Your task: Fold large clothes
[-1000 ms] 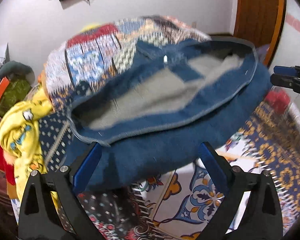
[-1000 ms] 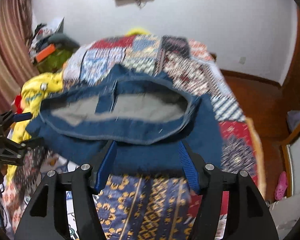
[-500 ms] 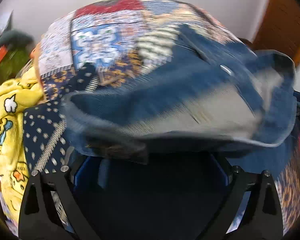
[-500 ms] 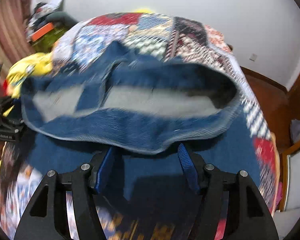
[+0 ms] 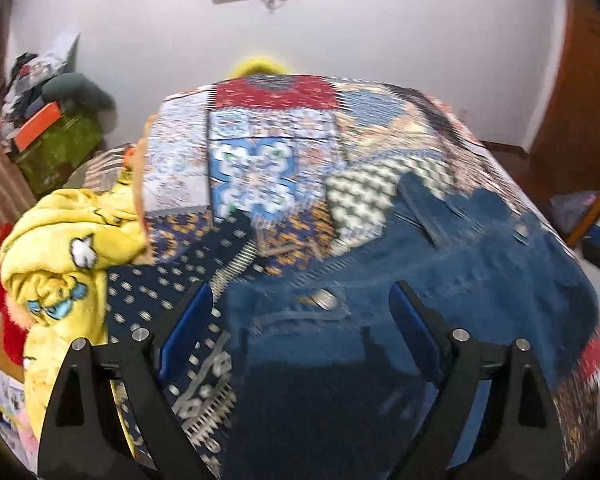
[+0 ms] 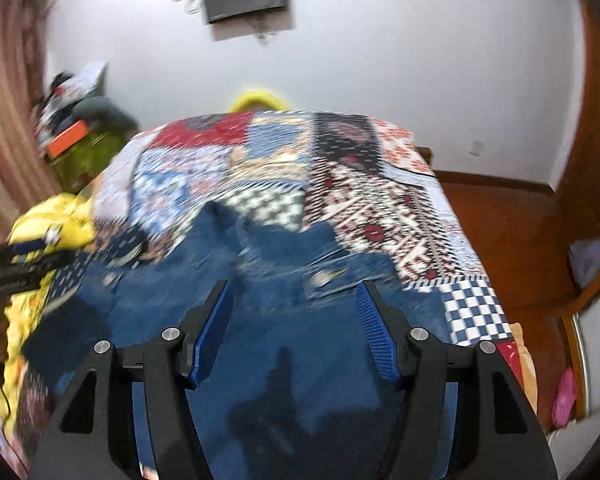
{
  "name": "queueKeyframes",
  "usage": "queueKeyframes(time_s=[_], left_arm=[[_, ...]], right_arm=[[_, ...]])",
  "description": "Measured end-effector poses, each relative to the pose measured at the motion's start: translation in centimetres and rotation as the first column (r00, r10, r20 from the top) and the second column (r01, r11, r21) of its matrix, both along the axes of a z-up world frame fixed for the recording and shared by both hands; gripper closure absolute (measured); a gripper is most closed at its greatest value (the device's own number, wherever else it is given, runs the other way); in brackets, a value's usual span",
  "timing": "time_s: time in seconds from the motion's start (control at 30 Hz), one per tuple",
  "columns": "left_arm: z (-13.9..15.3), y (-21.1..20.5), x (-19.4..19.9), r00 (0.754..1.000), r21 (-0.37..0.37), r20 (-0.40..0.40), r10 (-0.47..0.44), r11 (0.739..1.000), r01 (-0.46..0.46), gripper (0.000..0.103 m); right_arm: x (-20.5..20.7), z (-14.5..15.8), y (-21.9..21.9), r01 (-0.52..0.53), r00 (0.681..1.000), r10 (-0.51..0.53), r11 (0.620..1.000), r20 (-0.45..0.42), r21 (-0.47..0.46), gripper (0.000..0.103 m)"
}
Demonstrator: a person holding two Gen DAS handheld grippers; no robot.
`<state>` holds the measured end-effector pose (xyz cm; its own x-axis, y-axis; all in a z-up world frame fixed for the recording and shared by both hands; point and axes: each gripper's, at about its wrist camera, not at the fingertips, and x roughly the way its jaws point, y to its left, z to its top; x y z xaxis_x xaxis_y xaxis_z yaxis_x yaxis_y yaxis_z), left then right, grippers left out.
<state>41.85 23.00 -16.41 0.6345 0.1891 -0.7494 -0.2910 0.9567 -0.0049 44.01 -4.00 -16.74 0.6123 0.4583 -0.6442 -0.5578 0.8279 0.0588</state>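
Jeans (image 5: 440,264) flipped over flat on bed (image 5: 268,152); left gripper (image 5: 300,320) jaws spread, closing, right gripper (image 6: 296,320) spread, denim under both.

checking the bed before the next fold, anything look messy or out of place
Yes: a yellow cartoon-print blanket is bunched in a heap at the bed's left edge, not laid flat. The denim garment lies rumpled on the patchwork quilt. No damage or spills visible.
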Motion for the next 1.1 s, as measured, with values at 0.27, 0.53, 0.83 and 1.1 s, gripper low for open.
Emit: queueKeyframes(time_s=[0.27, 0.53, 0.83, 1.1], left_arm=[[-4.4, -4.9, -1.3, 0.990, -0.069, -0.059, -0.130, 0.990, 0.125, 0.012], [-8.0, -5.0, -3.6, 0.993, -0.046, -0.073, -0.094, 0.995, 0.091, 0.005], [-7.4, -2.6, -8.2, 0.996, 0.036, -0.080, 0.025, 0.999, -0.023, 0.001], [-7.1, 1.3, -13.0, 0.980, -0.147, -0.070, 0.186, 0.970, -0.195, 0.001]], right_arm=[[-3.3, -4.5, 2.3, -0.152, 0.986, 0.147, 0.987, -0.078, -0.059, 0.043], [-2.0, -7.9, -1.4, -0.094, 0.980, 0.072, 0.989, -0.184, -0.114, 0.041], [-1.6, -6.5, -8.1, 0.048, 0.989, -0.066, 0.989, -0.133, -0.137, 0.030], [-1.6, -6.6, -14.4, 0.235, 0.944, -0.248, 0.968, -0.218, -0.086, 0.027]])
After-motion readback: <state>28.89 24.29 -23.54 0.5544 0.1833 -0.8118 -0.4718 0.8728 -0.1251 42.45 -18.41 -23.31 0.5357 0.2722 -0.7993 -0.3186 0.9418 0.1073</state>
